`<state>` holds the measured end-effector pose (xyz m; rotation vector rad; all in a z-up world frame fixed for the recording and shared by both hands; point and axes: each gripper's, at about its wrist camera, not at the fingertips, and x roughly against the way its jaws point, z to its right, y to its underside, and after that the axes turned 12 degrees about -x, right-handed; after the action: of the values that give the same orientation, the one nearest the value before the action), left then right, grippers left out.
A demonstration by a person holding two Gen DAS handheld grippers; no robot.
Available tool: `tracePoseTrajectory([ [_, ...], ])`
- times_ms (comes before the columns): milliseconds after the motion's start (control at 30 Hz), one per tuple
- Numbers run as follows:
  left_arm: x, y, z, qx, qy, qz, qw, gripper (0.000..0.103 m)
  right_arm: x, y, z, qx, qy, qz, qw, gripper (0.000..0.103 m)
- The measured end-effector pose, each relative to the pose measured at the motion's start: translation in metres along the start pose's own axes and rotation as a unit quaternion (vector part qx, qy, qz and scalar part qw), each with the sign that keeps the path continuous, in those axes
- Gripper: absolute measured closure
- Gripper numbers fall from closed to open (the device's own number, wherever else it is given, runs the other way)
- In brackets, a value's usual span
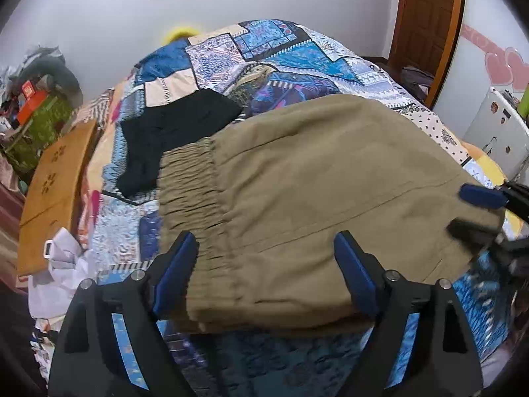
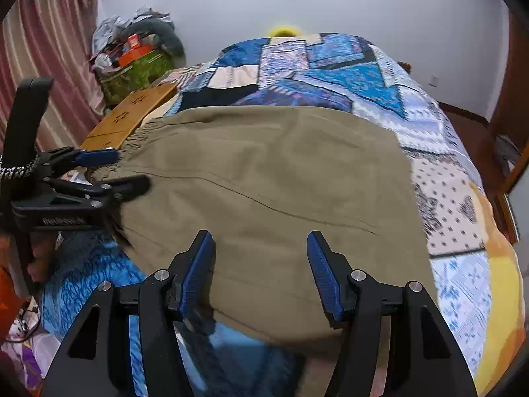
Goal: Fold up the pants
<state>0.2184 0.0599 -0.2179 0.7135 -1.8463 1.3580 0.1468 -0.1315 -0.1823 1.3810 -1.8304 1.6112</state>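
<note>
1. Khaki pants lie flat on the patchwork bedspread, folded into a wide block, elastic waistband on the left side in the left wrist view.
2. Left gripper: jaws spread wide, nothing clamped. Its fingers straddle the near edge of the pants at the waistband end. In the right wrist view it sits at the left, tips over the gathered edge.
3. Right gripper: jaws apart, nothing held, fingers either side of the near hem. Seen from the left wrist view at the far right edge of the fabric, motion-blurred.
4. Black garment lies folded on the bedspread just beyond the waistband, touching or slightly under it; cannot tell which.
5. Wooden board runs along the left bed edge.
</note>
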Motion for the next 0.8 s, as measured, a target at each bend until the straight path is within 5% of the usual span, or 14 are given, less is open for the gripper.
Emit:
tracePoseTrajectory([
  [333,0.013,0.031,-0.044,0.065,0.005,-0.016,0.9978,0.014,0.030,0.014,0.067,-0.104,0.037,0.001,0.994,0.046],
  [500,0.017,0.042,-0.052,0.076,0.010,-0.019,0.9968,0.012,0.037,0.030,0.090,-0.146,0.038,0.007,0.989,0.029],
  [600,0.021,0.033,-0.059,0.085,0.017,-0.025,0.9959,0.012,0.039,0.026,0.086,-0.147,0.040,-0.002,0.988,0.029],
  [800,0.035,-0.005,-0.080,0.082,-0.026,0.015,0.9962,0.012,0.049,-0.009,0.078,-0.114,0.042,0.018,0.992,0.028],
])
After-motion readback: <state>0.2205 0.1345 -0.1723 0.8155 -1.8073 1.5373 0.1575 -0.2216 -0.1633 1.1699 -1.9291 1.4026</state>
